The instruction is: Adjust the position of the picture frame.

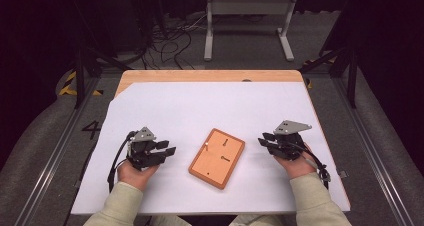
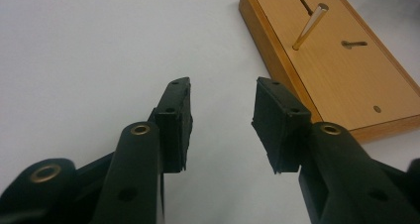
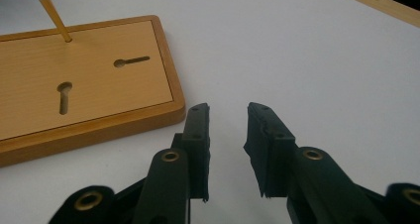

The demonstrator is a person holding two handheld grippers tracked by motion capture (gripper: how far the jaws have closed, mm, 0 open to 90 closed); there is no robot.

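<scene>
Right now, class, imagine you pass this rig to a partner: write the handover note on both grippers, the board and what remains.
Left gripper: open, empty, resting left of the wooden board.
Right gripper: open, empty, right of the board.
Board: lies between them on the white sheet, with one brass pin standing tilted in it and two keyhole slots.
Done: nothing gripped yet.
Left: probably handling the pin or board.

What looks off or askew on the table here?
The wooden board lies turned at an angle to the table edge. A brass pin stands in one spot; two keyhole slots are vacant. Nothing spilled or broken.
</scene>
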